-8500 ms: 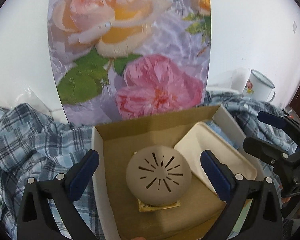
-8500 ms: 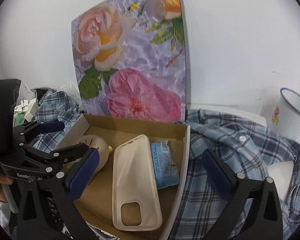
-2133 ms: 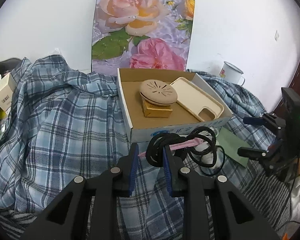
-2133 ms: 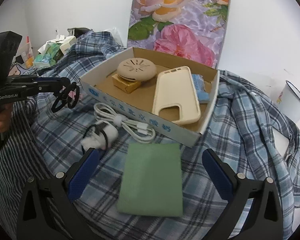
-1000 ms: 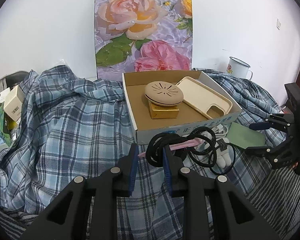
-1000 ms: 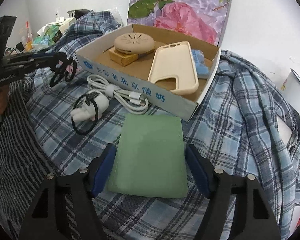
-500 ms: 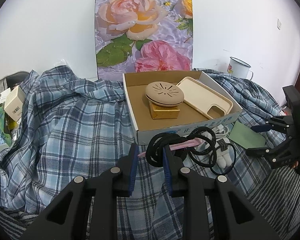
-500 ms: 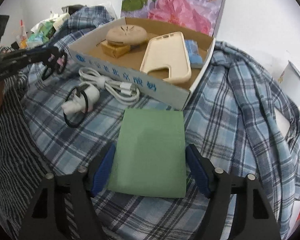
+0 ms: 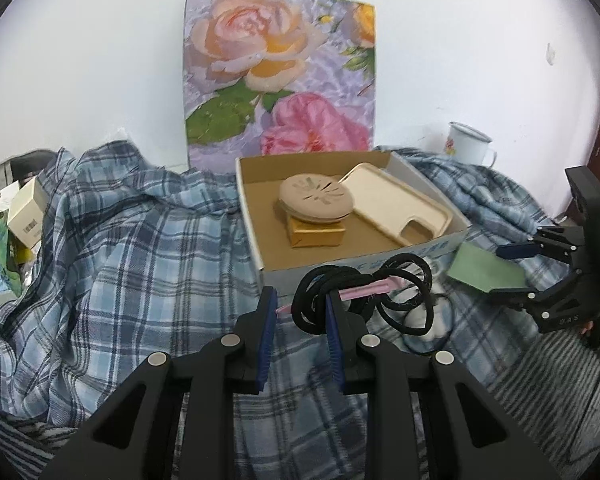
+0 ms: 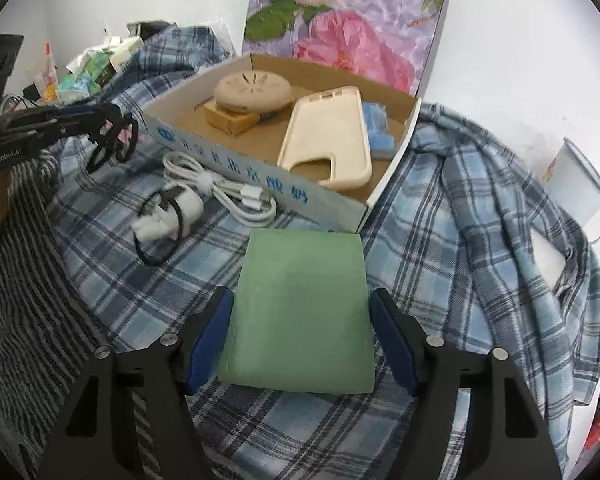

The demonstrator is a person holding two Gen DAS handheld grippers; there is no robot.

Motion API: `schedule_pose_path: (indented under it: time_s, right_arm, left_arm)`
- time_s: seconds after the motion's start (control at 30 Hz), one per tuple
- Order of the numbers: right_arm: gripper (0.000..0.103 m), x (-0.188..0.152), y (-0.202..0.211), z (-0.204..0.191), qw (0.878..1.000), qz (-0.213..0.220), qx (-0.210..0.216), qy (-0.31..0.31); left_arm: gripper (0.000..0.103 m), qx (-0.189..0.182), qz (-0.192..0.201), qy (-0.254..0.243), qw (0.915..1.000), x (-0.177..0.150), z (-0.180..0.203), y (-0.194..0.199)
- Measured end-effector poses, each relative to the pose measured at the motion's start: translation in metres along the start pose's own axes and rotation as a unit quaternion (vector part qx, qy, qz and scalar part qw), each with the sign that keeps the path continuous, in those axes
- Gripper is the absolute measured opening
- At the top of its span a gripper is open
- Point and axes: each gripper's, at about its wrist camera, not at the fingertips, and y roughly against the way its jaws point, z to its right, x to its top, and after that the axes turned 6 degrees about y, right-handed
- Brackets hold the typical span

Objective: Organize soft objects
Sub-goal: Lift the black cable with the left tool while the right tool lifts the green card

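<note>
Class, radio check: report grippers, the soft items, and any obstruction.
Left gripper shut on black hair ties. Right gripper shut on green cloth, lifted in the left view. White cable lies before the box.

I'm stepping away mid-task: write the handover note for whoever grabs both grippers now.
Left gripper: shut on the black hair ties, held in front of the box.
Right gripper: closed on the sides of the green cloth, which looks lifted off the plaid shirt.
Done: phone case, round case and blue packet lie in the box.
Left: likely box the ties and cloth, then the white cable and white bundle on the shirt.
</note>
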Motion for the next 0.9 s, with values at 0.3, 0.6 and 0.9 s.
schedule_pose_path:
  time_s: [0.3,0.6,0.9]
  right_arm:
    - [0.068,0.014,0.035,-0.011,0.998,0.058,-0.025,0.018]
    - [0.068,0.038,0.059,-0.041,0.991,0.108,-0.045,0.059]
    - [0.068,0.057,0.104,-0.062,0.976,0.171,-0.105,0.084]
  left_arm:
    - [0.025,-0.026,0.026,0.002,0.9993,0.006,0.012,0.021]
    - [0.025,-0.037,0.066,0.01,0.9971,0.02,0.015,0.05]
    - [0.025,-0.031,0.117,-0.009,0.9927,0.031,0.027,0.09]
